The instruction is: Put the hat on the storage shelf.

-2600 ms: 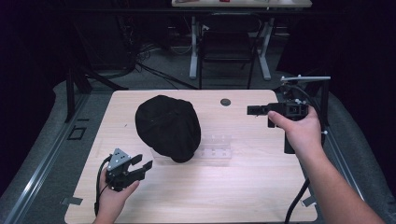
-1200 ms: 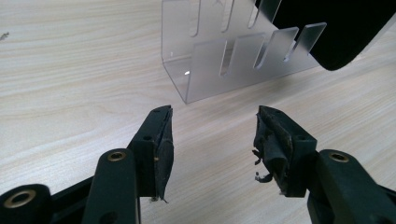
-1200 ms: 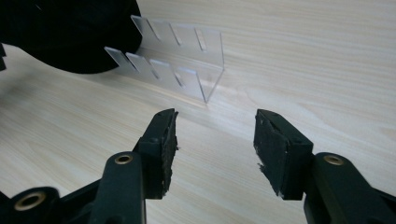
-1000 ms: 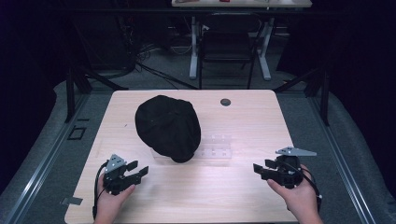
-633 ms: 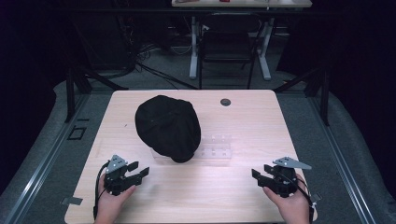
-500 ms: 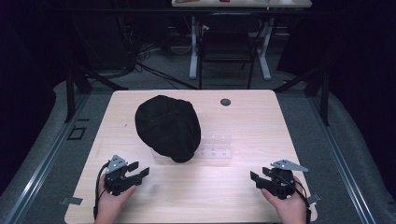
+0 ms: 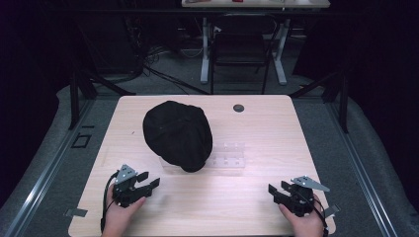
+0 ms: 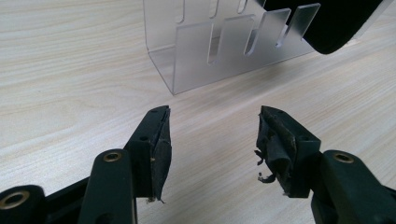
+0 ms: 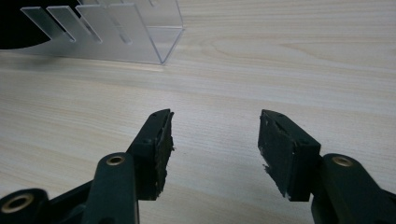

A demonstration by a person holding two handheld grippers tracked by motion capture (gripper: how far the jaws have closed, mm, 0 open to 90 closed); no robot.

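High view: my left gripper [image 7: 148,183] and right gripper [image 7: 276,190] rested low on surface [image 7: 257,133], jaws open, empty. I judged best approach: reach black cap [image 7: 178,134] over clear rack [image 7: 226,154] slowly, pinching fabric edge.

A light wooden table [image 7: 148,123] carries a clear acrylic rack [image 7: 228,157]. A black cap [image 7: 178,134] rests over the rack's left end.

The cap [image 7: 177,135] rests on the rack [image 7: 228,156] mid-table [image 7: 276,128], covering its left part, a round hole [image 7: 238,107] behind.
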